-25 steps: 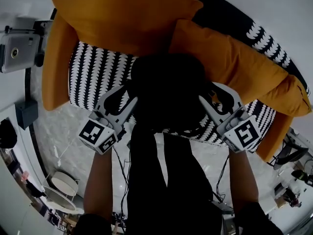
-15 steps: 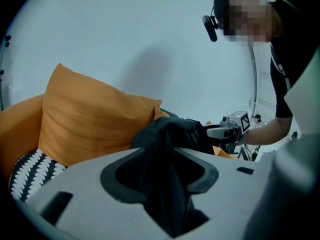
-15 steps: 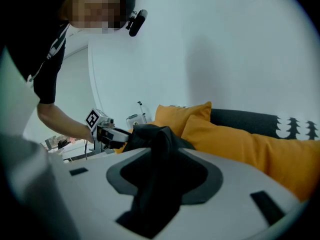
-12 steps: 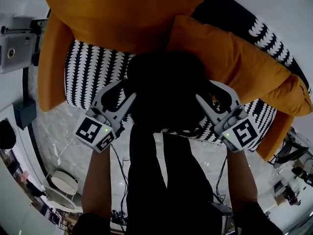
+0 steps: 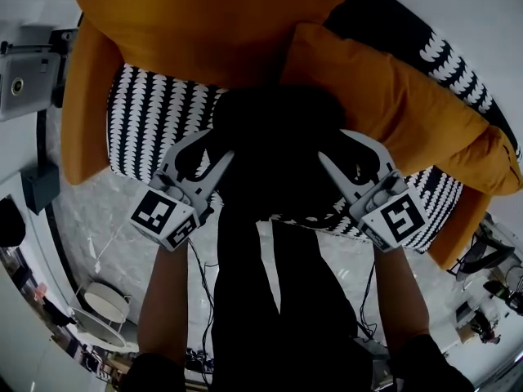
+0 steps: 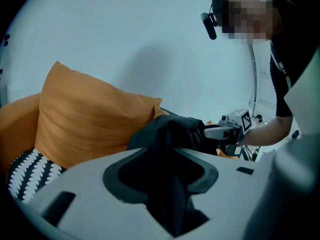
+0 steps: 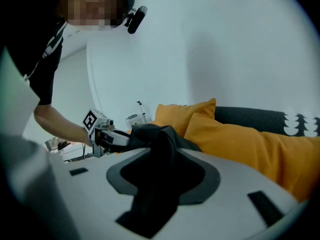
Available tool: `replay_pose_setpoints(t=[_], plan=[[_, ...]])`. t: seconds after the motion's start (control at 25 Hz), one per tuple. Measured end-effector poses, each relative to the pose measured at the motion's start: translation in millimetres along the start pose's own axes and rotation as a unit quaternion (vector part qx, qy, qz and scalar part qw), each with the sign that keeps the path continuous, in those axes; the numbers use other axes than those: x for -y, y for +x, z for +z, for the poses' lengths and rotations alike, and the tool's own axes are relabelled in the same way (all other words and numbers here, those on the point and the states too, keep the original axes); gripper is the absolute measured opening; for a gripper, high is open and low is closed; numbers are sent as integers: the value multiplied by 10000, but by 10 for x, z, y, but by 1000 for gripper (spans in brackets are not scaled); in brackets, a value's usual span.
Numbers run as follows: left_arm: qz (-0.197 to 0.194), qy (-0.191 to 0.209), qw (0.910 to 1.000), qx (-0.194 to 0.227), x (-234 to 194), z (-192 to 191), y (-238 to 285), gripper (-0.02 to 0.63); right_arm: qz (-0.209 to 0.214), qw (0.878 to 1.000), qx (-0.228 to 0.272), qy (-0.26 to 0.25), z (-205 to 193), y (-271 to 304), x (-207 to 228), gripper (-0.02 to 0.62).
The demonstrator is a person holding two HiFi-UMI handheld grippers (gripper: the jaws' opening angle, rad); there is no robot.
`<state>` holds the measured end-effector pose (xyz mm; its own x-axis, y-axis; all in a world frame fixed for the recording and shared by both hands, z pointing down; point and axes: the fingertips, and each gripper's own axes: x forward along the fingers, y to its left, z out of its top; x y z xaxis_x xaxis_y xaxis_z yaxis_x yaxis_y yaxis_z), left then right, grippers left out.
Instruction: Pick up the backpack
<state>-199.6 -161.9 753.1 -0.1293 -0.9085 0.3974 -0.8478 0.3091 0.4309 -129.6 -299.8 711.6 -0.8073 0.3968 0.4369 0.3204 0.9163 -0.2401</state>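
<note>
A sofa with a black-and-white scallop-patterned seat (image 5: 155, 117) is filling the upper part of the head view, with a large plain orange fabric cushion (image 5: 204, 23) leaning at its back and a second long orange cushion (image 5: 384, 96) lying to the right of it. A black soft fabric backpack (image 5: 274, 133) is sitting at the front edge of the seat, in front of both cushions and between the two arms; it is probably hanging clear of the seat, though its dark mass is hiding the underside. The left tongs (image 5: 217, 149) are pinching a fold of the backpack's black cloth on its left side, jaws closed tight on it. The right tongs (image 5: 333, 147) are clamping the cloth on the opposite side, with a strip of fabric trailing down between the jaws.
</note>
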Motion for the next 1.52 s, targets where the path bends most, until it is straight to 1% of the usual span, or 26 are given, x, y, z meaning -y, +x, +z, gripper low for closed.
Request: replay_pose_setpoints(t=[0.2, 0.56, 0.68, 0.92, 1.16, 1.28, 1.36, 1.44, 1.52], plan=[[-61, 17, 10000, -6, -5, -2, 49, 163, 8, 10000, -22, -22, 0, 45, 13, 147], [-89, -109, 9999, 10, 30, -25, 137, 159, -23, 10000, -96, -4, -55, 69, 72, 138], [-155, -90, 9998, -8, 26, -27, 168, 144, -30, 9999, -96, 12, -37, 99, 81, 120], [-277, -149, 9995, 19, 125, -8, 183, 110, 21, 9999, -63, 107, 2, 55, 66, 109], [-320, -198, 9993, 88, 145, -5, 149, 99, 10, 9999, -76, 99, -16, 32, 53, 84], [-368, -229, 9990, 103, 190, 7, 121, 94, -19, 9998, -70, 195, -30, -10, 46, 72], [-413, -227, 9988, 95, 226, 4, 104, 92, 40, 9995, 7, 315, -38, -43, 30, 64], [-482, -212, 9986, 89, 266, -8, 87, 91, 128, 9986, 157, 488, -42, -84, 14, 55], [-542, -190, 9983, 67, 314, -15, 65, 87, 190, 9978, 322, 555, -22, -123, -13, 50]])
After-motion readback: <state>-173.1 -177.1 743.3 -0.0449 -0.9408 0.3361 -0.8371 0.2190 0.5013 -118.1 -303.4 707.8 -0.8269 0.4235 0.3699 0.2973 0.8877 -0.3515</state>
